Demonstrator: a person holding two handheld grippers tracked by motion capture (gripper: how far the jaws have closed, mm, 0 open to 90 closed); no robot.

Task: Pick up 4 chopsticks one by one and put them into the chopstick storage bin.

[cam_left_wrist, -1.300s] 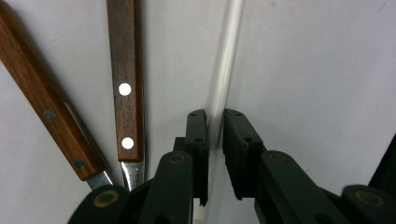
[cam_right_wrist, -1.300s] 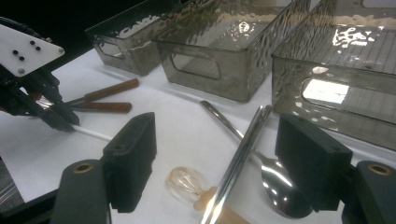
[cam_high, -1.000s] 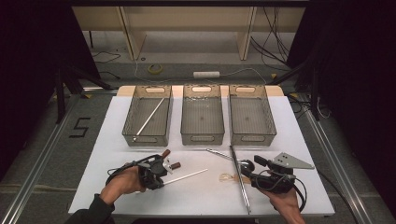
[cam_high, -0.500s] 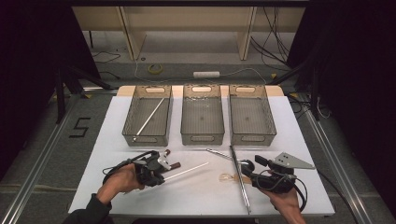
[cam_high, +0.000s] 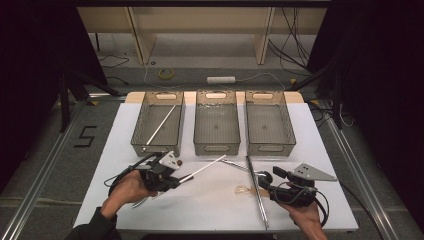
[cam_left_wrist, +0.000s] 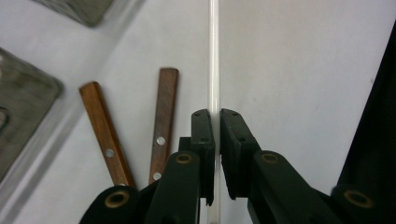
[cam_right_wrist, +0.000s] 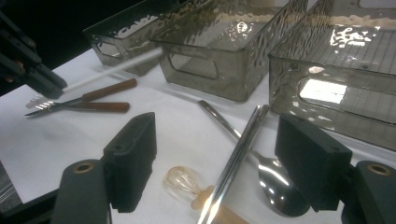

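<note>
Left bin (cam_high: 159, 122) served as landmark; it already held one white rod. Right gripper (cam_high: 267, 186) lay well right of that bin, jaws wide, nothing between them. Left gripper (cam_left_wrist: 216, 122), just below the bin, was clamped narrow on the white chopstick (cam_left_wrist: 214, 60) near its end. Judged light, stiff, smooth, liable to pivot; a grip nearer mid-length would steady it.

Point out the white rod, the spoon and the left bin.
white rod (cam_left_wrist: 214, 56), left gripper view, shaft beyond the fingers
spoon (cam_right_wrist: 280, 184), right gripper view, bowl
left bin (cam_high: 156, 148), high view, near wall
</note>
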